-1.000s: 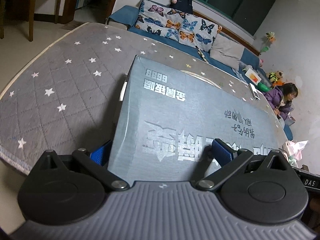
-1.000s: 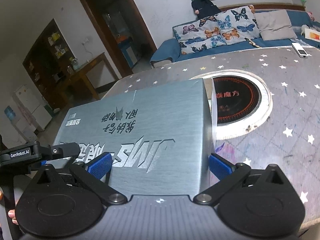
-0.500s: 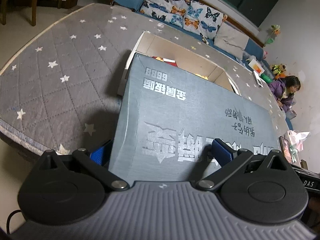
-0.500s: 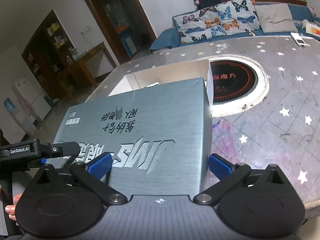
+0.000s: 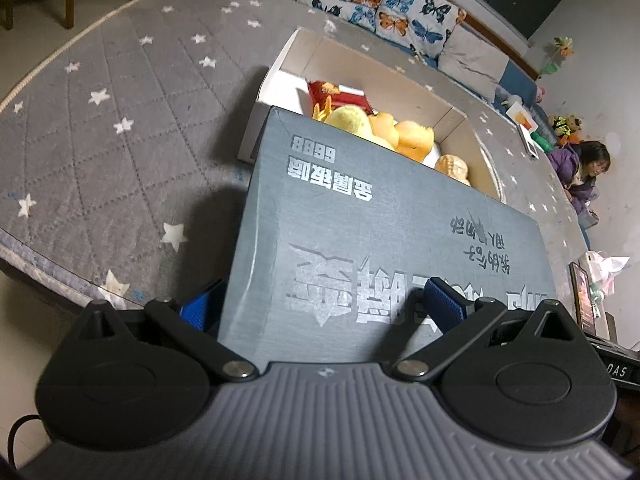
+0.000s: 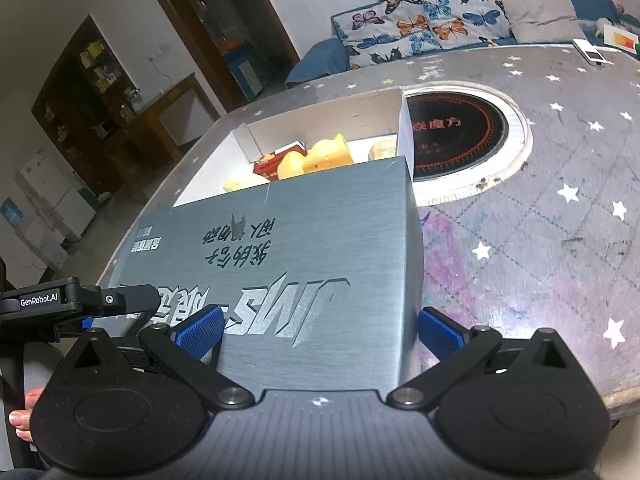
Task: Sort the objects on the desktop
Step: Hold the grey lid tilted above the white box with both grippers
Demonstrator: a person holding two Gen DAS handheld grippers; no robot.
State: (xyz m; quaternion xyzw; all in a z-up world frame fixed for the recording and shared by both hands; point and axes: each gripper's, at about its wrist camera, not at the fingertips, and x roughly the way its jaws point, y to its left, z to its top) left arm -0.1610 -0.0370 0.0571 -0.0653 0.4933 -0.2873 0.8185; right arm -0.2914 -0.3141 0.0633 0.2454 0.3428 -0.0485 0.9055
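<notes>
I have the grey box lid [image 5: 384,248] grasped at both near corners: my left gripper [image 5: 324,304] clenches one, my right gripper [image 6: 320,330] the other, blue pads pressed to its faces. It hangs tilted over the near half of the open white box [image 5: 276,80], which sits on the star-patterned table cover [image 5: 120,128]. At 12 o'clock past the lid's far edge I see yellow plush toys [image 5: 384,130] and a red packet [image 5: 340,94] inside. In the right view, a round hotplate [image 6: 456,132] lies at 1 o'clock, just beside the box wall. A person [image 5: 580,172] sits at 3 o'clock beyond the table.
</notes>
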